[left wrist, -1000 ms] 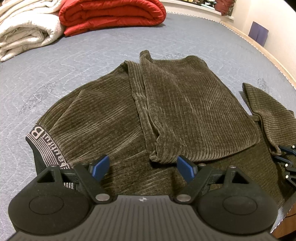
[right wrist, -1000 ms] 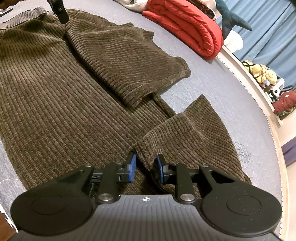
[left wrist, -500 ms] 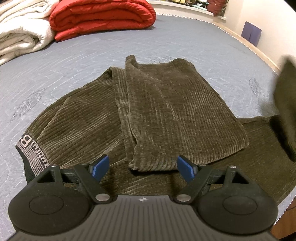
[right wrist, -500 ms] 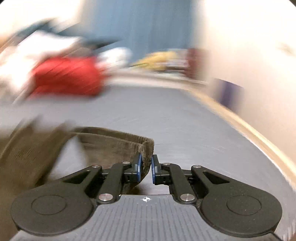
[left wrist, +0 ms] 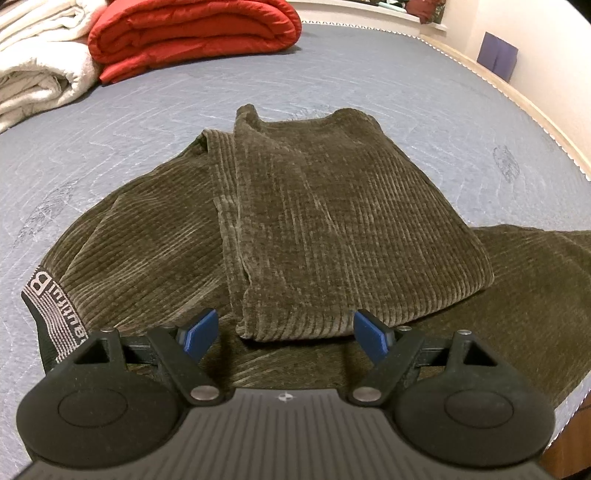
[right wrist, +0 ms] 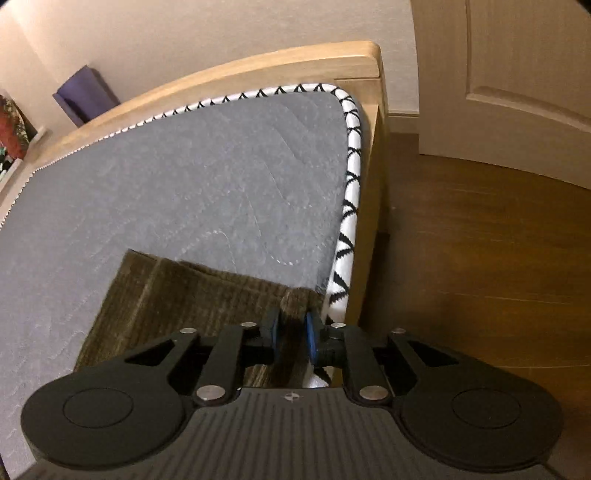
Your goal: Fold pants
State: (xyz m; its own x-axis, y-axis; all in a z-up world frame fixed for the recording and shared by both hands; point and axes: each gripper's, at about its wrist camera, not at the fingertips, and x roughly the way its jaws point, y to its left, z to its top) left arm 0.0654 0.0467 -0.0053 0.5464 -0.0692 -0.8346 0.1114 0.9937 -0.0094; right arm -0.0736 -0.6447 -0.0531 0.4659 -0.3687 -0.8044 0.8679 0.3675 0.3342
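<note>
So the brown corduroy pants (left wrist: 332, 221) are spread on the grey mattress (left wrist: 369, 85), one leg already doubled back over the seat, probably to shorten the whole thing. The left gripper (left wrist: 286, 332) hangs over the near edge with jaws wide and nothing in them, looks like it's just waiting to pin or smooth. The right gripper (right wrist: 291, 332) has the other leg's hem (right wrist: 291, 299) between its blue pads at the mattress corner, at 4 o'clock from the folded leg, and the jaws are opening, I'd guess to let it lie flat. Red duvet (left wrist: 192, 33) sits at 11 o'clock
</note>
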